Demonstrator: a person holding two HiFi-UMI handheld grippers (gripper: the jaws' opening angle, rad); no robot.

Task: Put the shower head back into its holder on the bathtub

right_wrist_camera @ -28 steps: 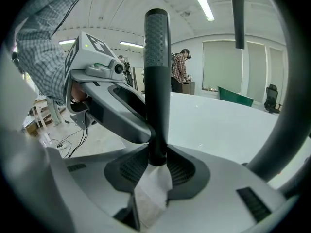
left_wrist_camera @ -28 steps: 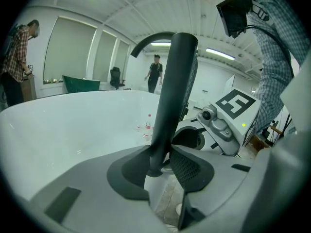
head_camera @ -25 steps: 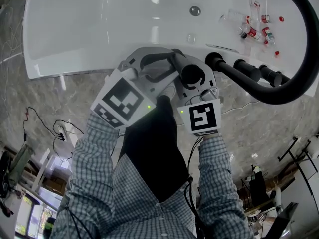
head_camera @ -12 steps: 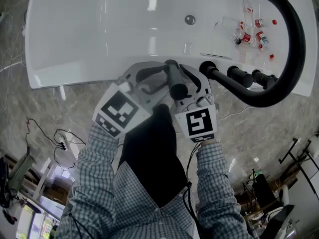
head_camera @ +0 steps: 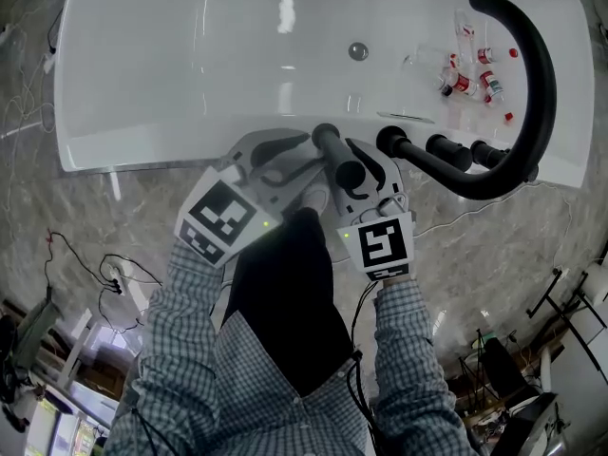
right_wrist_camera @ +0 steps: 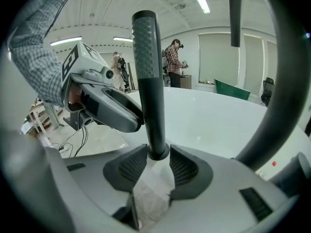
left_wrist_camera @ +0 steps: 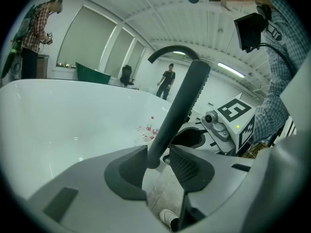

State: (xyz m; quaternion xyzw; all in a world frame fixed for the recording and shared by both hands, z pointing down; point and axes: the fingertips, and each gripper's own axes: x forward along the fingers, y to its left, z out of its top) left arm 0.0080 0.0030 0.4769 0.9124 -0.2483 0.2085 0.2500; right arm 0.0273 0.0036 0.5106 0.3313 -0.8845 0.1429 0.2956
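Well, my right claw (right_wrist_camera: 158,155) had just been opening and stood apart, the shower head (right_wrist_camera: 148,81) rising upright between its pads with the base collar barely clear of them. My left claw (left_wrist_camera: 158,155) was apart too, the same black shower head between its pads with a gap showing on one side. In the head view both claws met at the tub (head_camera: 190,65) rim, centre of frame, the shower head standing there just left of the knobs (head_camera: 446,148) and the looping hose (head_camera: 546,84). I judged it seated, though the holder itself was hidden, and the release the step in hand. Next I would need to draw both claws straight back without nudging it.
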